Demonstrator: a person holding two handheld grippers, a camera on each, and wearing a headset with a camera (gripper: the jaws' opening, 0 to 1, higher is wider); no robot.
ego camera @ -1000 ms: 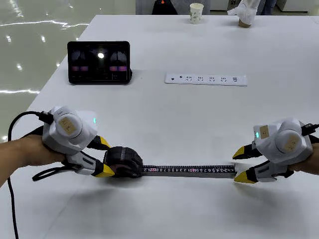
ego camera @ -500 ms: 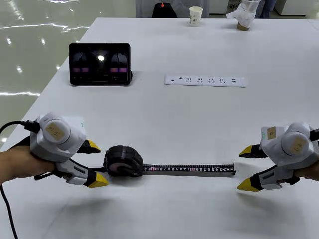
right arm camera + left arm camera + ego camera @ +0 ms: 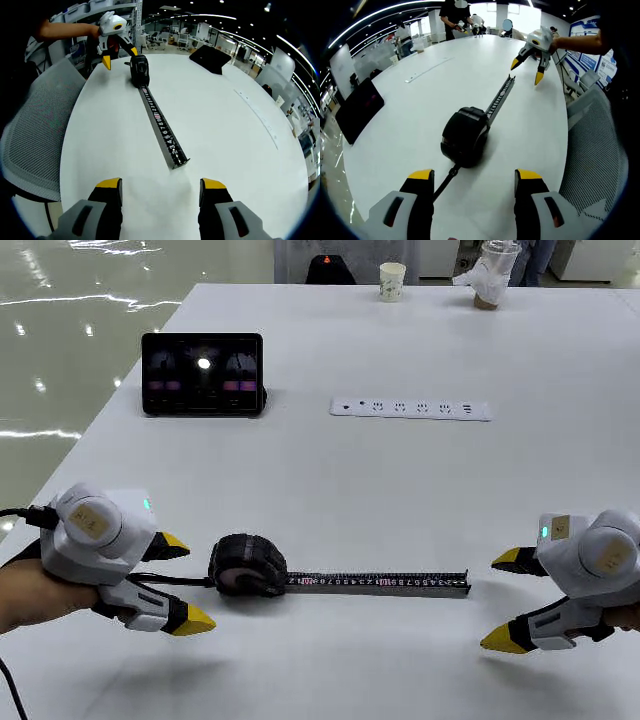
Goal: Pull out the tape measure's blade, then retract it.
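Observation:
A black tape measure (image 3: 247,565) lies on the white table (image 3: 400,490) with its dark blade (image 3: 380,583) drawn out to the right, flat on the surface. My left gripper (image 3: 182,580) stands open just left of the case, not touching it; the case (image 3: 465,135) and its wrist cord lie ahead of the yellow-tipped jaws. My right gripper (image 3: 510,600) is open a little right of the blade's end hook (image 3: 180,162), apart from it. The blade (image 3: 161,127) runs away toward the case (image 3: 139,65) in the right gripper view.
A dark tablet (image 3: 203,373) stands at the back left and a white power strip (image 3: 411,408) lies mid-table. A paper cup (image 3: 392,281) and a person's white-gloved hand (image 3: 482,278) are at the far edge. Mesh chairs (image 3: 30,145) flank the table.
Both grippers have let go and backed away: the left off the case to the left, the right off the blade's end to the right. The tape stays extended on the table.

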